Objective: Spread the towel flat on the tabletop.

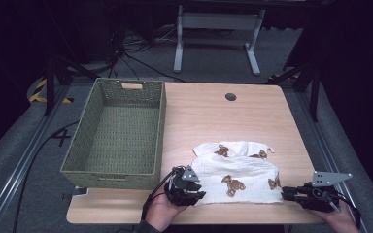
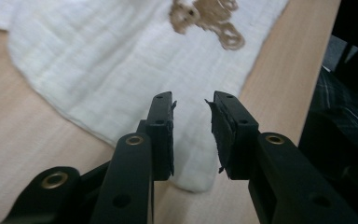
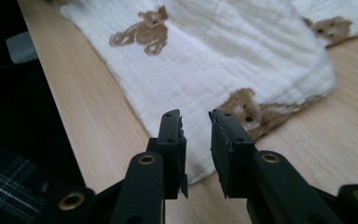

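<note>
1. The work in hand is the folding of a white cloth [image 1: 237, 177] printed with brown bears, which lies on the near right part of the tabletop [image 1: 209, 109], partly folded into a wide band, with a further layer showing beyond its far edge.
2. The left claw [image 1: 197, 188] sits at the cloth's near left corner. In the left gripper view its jaws stand a little apart over that rounded corner [image 2: 191, 179], the fabric lying flat beneath the gap, with no pad pressing on it.
3. The right claw [image 1: 286, 194] sits at the cloth's near right corner. In the right gripper view its jaws are likewise slightly parted above the edge [image 3: 196, 172], close to a bear print [image 3: 247, 109], and nothing is pinched.
4. I judge that this is the point between two folds: both corners lie free on the wood, both claws are empty, and the band looks settled.
5. The next move probably calls for a fresh hold. Each claw would need to drop low enough for one jaw to slide under the layered edge, then close on all layers together so the fold doesn't slip apart.
6. A green woven basket [image 1: 119, 133] stands empty on the left of the tabletop, just beside the cloth's left end; it seems the likely place for the cloth once folded, and carrying it there would need both grips level.
</note>
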Tool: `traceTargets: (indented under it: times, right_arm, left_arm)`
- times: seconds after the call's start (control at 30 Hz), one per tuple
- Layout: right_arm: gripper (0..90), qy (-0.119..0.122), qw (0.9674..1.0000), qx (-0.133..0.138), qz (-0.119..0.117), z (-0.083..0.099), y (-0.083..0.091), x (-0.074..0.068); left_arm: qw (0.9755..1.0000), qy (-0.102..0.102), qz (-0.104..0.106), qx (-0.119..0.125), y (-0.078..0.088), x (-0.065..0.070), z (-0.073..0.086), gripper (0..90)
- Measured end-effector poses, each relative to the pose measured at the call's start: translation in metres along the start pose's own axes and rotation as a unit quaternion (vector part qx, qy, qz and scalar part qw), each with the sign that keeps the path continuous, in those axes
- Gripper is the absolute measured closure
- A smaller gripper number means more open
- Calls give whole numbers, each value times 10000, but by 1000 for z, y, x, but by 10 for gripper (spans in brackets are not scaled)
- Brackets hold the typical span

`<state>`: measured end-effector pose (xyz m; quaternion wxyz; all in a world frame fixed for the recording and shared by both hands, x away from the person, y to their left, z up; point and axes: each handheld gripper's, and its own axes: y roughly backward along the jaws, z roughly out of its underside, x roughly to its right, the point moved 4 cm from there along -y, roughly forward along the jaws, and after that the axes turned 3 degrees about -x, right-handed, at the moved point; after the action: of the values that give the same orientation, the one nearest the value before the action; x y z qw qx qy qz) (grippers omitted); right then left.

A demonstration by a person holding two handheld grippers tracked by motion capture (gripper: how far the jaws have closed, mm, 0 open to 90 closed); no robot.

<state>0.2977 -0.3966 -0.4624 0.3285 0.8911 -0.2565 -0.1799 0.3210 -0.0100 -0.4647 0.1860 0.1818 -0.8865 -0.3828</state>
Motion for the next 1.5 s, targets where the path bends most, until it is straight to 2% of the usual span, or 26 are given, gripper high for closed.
traceTargets:
  times: [0.13, 0.43, 0.47, 0.5, 0.63, 0.73, 0.83, 0.9, 1.07, 1.1, 1.17, 1.33, 1.4, 1.47, 1.5]
  right_arm:
    - [735, -3, 10000, 47, 37, -6, -1, 5]
    - [755, 48, 9998, -44, 171, -21, -13, 19]
    - [756, 56, 9998, -37, 195, -24, -14, 21]
    - [758, 68, 9998, -47, 195, -29, -16, 26]
    - [759, 55, 9997, -61, 230, -35, -20, 32]
    - [762, 102, 9994, -69, 313, -46, -26, 42]
    - [763, 103, 9993, -76, 338, -51, -28, 47]
    - [763, 95, 9991, -83, 397, -60, -33, 56]
    - [762, 78, 9987, -106, 495, -71, -39, 71]
    - [761, 82, 9984, -119, 551, -73, -40, 74]
    - [759, 74, 9981, -124, 591, -74, -41, 78]
    - [749, 21, 9963, -166, 845, -84, -49, 99]
    - [740, -22, 9958, -180, 894, -86, -52, 107]
    - [732, -119, 9956, -185, 909, -87, -55, 114]
    - [730, -120, 9955, -186, 925, -88, -58, 117]
  left_arm:
    - [9998, 36, -168, 76, -1, -9, -10, 680]
    - [9991, 111, -412, 49, -10, -24, -30, 681]
    - [9989, 168, -435, 65, -12, -25, -33, 681]
    - [9988, 124, -475, 65, -14, -28, -36, 683]
    - [9977, 199, -645, 91, -17, -37, -47, 685]
    - [9959, 231, -868, 75, -22, -46, -58, 690]
    - [9947, 282, -977, 122, -24, -51, -63, 697]
    - [9929, 358, -1130, 104, -27, -59, -68, 699]
    - [9911, 497, -1233, 117, -31, -69, -74, 699]
    - [9895, 590, -1318, 47, -33, -74, -76, 699]
    - [9890, 577, -1364, -13, -36, -78, -78, 699]
    - [9851, 747, -1543, -141, -46, -93, -81, 694]
    - [9831, 823, -1623, -224, -52, -100, -80, 686]
    - [9824, 844, -1648, -246, -56, -104, -79, 680]
    - [9811, 871, -1705, -292, -57, -105, -79, 678]
